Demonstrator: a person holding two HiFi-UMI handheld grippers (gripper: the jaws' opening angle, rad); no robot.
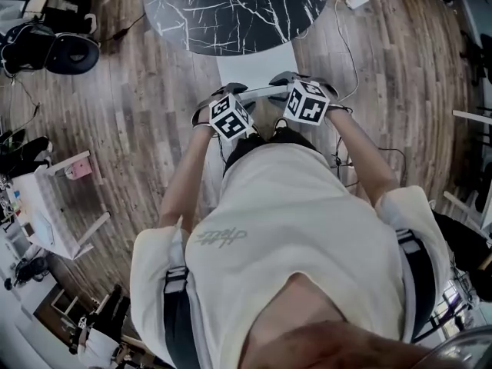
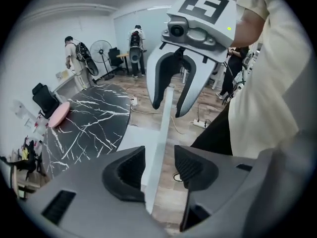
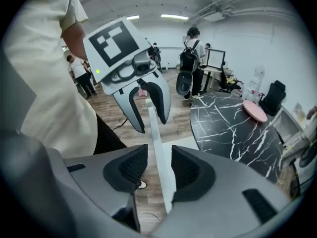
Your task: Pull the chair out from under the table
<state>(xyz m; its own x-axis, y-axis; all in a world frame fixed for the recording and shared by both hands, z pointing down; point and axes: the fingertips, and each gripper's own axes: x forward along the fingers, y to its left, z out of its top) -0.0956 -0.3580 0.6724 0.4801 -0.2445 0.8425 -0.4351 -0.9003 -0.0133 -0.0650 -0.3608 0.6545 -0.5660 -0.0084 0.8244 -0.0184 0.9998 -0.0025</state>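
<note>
- White chair (image 1: 254, 64) pushed in at the round black marble table (image 1: 231, 6), front of the seat seemingly under the table top, backrest (image 2: 161, 128) on the near side, just in front of the person's body.
- Left gripper (image 2: 157, 170) set over the top edge of the backrest, jaws wide, thin white edge between the pads, close to one pad and clear of the other; not clamped yet.
- Right gripper (image 3: 158, 170) over the same edge a little further along, jaws also apart, edge between the pads and near one of them, no firm squeeze visible.
- Backrest thin, flat and stiff, probably smooth plastic or painted wood; likely a light chair, easy to drag.
- Smooth surface, so some risk of slipping: better to close fully on the edge and pull low and level, not upward.
- Best hold probably as now, one gripper on each side of the middle of the top edge, so as to keep the chair straight.
- Legs not visible; hard to say how well able to slide on the wooden floor (image 1: 146, 91).
- On the table, a pink disc (image 2: 58, 114), well apart from the chair.
- Cables (image 2: 143, 111) and a power strip (image 1: 356, 1) on the floor near the chair; possible snag for the legs.
- Person's own legs directly behind: need to step back first.
- Other people (image 2: 74, 58) and a fan (image 2: 101, 48) far off, no obstacle.
</note>
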